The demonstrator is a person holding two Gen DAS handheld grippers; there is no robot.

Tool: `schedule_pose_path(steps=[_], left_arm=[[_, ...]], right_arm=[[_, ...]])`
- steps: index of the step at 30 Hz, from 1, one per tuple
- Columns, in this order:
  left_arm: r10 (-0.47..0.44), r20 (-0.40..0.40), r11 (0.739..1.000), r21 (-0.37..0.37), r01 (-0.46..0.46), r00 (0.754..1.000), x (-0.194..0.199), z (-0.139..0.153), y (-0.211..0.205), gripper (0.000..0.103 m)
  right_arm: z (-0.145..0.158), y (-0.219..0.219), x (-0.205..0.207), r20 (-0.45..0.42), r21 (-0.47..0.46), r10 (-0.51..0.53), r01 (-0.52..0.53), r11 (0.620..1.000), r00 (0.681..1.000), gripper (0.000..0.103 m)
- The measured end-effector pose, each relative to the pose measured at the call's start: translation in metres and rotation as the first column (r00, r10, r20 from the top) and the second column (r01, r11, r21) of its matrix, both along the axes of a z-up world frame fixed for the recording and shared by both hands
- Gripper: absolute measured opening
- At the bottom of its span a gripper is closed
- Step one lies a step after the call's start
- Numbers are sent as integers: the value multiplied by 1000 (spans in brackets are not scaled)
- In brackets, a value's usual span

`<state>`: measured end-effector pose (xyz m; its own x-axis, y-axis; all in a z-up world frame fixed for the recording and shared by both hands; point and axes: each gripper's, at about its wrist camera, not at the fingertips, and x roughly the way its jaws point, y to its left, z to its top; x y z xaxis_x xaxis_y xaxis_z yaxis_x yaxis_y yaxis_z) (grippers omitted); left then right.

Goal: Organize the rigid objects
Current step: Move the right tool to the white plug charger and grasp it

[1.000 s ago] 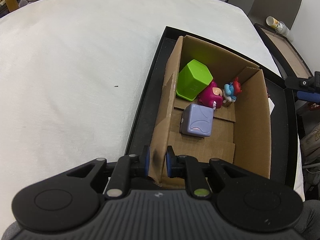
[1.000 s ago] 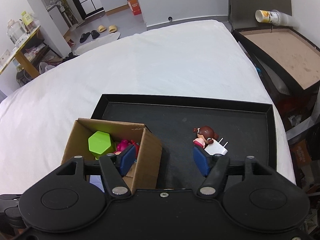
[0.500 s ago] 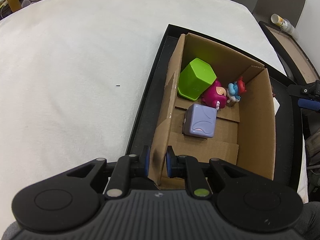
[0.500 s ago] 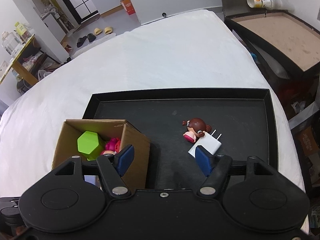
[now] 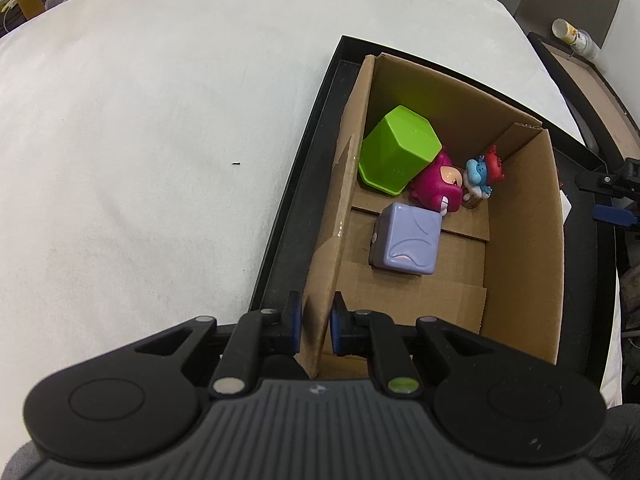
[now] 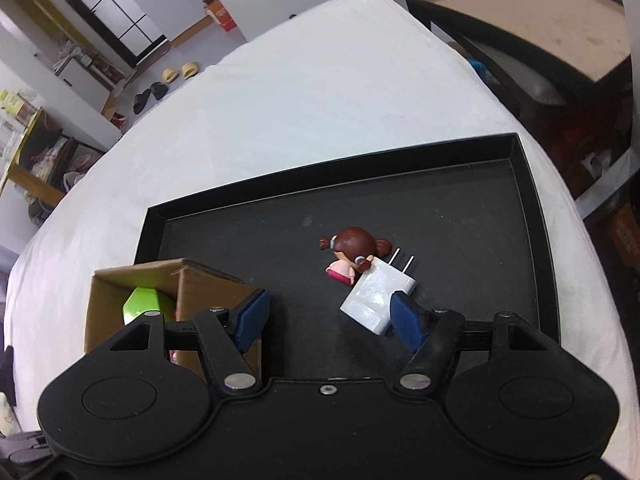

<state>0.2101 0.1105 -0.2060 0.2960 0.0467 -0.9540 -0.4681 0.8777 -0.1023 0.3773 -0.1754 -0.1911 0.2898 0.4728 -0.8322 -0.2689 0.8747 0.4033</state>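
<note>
A cardboard box (image 5: 520, 240) stands in a black tray (image 5: 292, 184) on a white table. It holds a green hexagonal cup (image 5: 396, 148), a magenta toy (image 5: 434, 188), a small blue figure (image 5: 482, 174) and a lilac cube (image 5: 406, 240). My left gripper (image 5: 314, 326) is shut on the box's near left wall. In the right wrist view my right gripper (image 6: 326, 316) is open above the tray (image 6: 460, 220). A brown-haired doll (image 6: 352, 252) and a white charger plug (image 6: 378, 296) lie just ahead of its right finger. The box (image 6: 192, 284) is at its left finger.
The white table (image 5: 140, 140) spreads to the left of the tray. A second dark tray with a brown floor (image 6: 540, 20) and a tipped cup (image 5: 572, 36) sit beyond the table's right edge. Shelves and shoes are far behind.
My right gripper has pulled back and swung right, so the doll and plug show fully ahead of it. My left gripper has stayed clamped on the box wall.
</note>
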Motion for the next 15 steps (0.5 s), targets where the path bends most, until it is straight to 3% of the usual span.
schedule_pose_path(steps=[7,15], left_arm=[[-2,-1,1000,-5,2,1000,1,-1,1,13],[0,1,1000,-16,0,1000,0,-2,3,13]], right_arm=[[-20,5,13,-41,-60,-26,24,998,999,66],[-41,18,20,-41,-191,-87,78,979,995,64]])
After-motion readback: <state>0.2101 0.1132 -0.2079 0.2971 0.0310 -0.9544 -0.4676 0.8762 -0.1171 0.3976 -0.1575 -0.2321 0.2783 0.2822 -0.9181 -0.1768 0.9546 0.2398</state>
